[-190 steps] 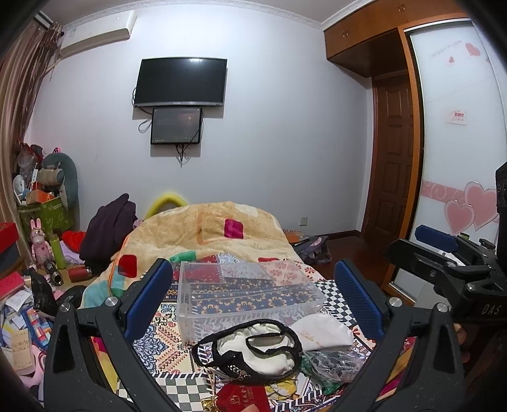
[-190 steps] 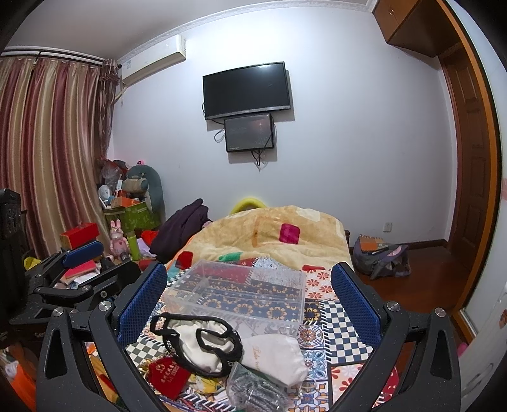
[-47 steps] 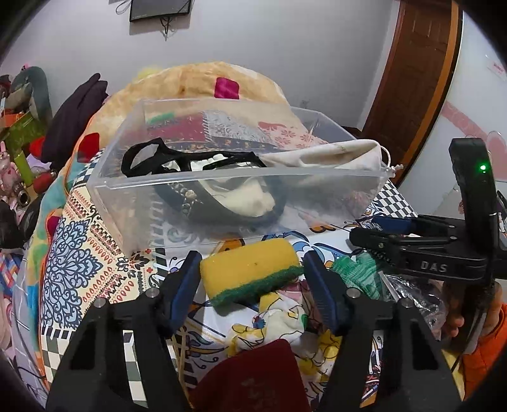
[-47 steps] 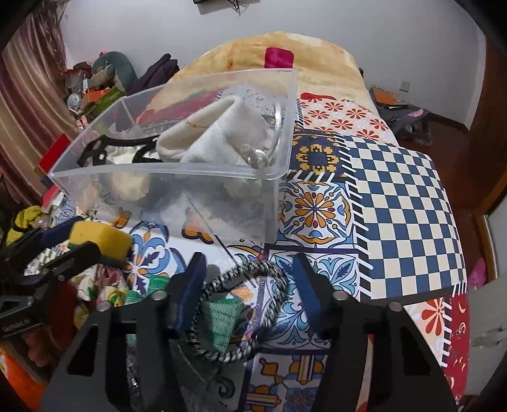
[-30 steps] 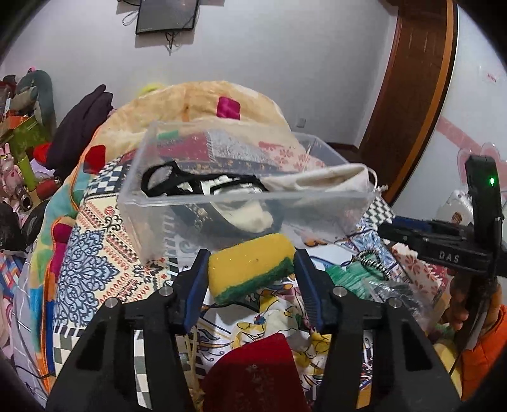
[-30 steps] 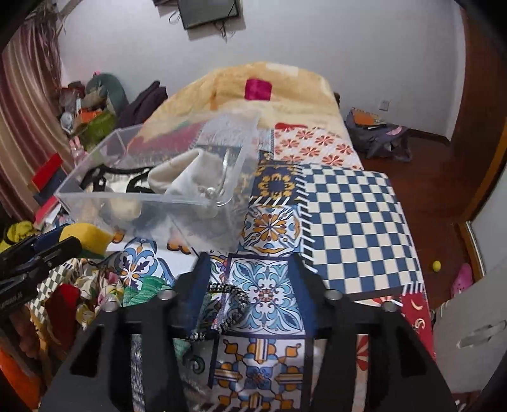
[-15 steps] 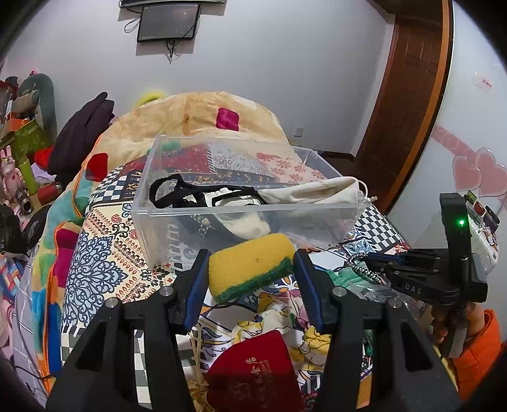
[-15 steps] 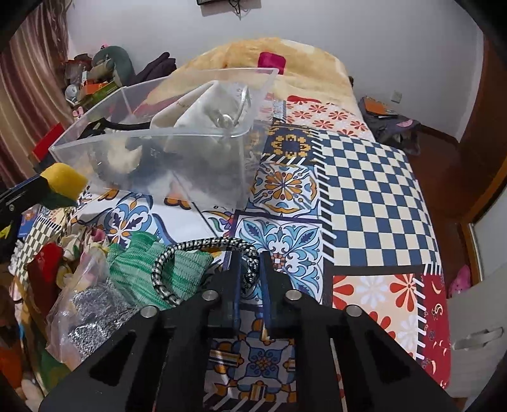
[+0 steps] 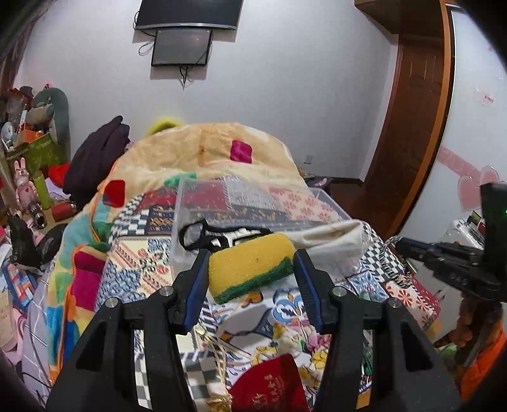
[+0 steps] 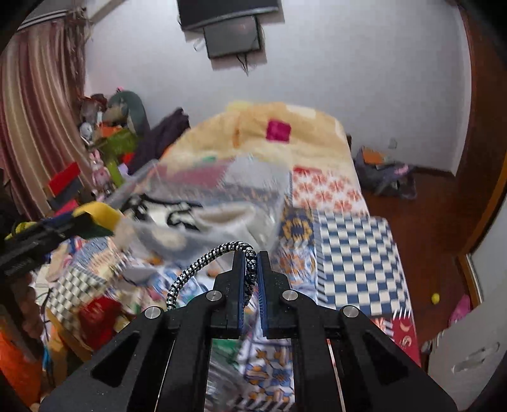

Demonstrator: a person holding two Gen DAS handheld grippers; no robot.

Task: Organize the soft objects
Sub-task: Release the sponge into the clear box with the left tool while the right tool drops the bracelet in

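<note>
Both your grippers are loaded: left gripper [image 9: 250, 269] clamps the sponge [image 9: 250, 265] endwise, long axis crosswise between pads, before the clear bin [image 9: 253, 202]; right gripper [image 10: 250, 269] pinches the braided cord [image 10: 202, 266], looping leftward.

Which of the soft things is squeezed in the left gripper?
The yellow sponge with the green underside. The left gripper has it, while the right gripper pinches the speckled cord.

We are in a home bedroom: a bed [image 9: 133, 269] covered in patchwork bedding fills the middle, with a yellow quilt [image 9: 202, 149] heaped at its far end. A television [image 9: 188, 14] hangs on the white wall, striped curtains [image 10: 35, 126] flank plush toys [image 10: 126, 107], and a wooden door [image 9: 408, 126] stands at the right.
</note>
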